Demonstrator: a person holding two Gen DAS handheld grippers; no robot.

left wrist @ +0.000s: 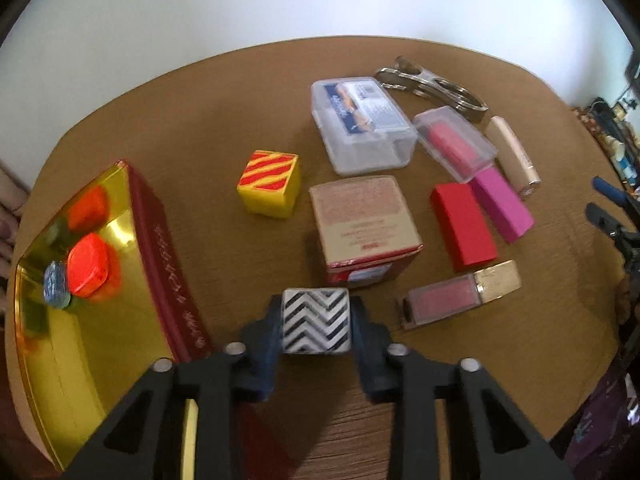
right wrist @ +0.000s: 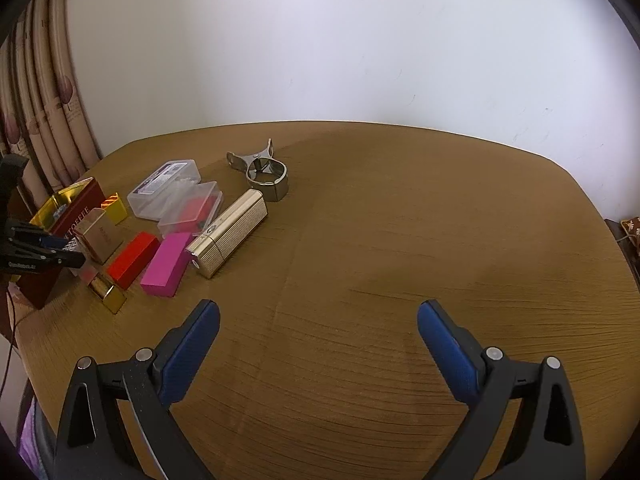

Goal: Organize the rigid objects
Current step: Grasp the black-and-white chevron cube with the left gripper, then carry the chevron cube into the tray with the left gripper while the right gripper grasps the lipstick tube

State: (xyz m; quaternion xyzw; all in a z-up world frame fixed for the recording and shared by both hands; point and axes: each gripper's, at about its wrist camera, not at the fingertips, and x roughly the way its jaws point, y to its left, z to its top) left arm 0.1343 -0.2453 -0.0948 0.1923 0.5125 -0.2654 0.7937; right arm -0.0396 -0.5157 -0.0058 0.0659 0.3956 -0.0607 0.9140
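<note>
Left gripper (left wrist: 316, 322) clamps the chevron cube (left wrist: 316, 320); right gripper (right wrist: 318, 334) gapes empty.
Cube sits at six o'clock on the table (left wrist: 240, 120); red tin (left wrist: 80, 280) at nine, tan carton (left wrist: 362, 216) at twelve, clear boxes (left wrist: 360, 124) beyond.

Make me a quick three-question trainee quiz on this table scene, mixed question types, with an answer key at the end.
1. True or false: the left tongs are closed on the chevron cube.
2. Which block lies directly beside the red block?
A. pink block
B. striped yellow cube
C. metal clip
3. Fill in: the orange piece sits inside the gold-lined ____.

Key: 1 true, the pads press both sides of the cube. 2 A. 3 tin. The right tongs are open over bare table.
</note>
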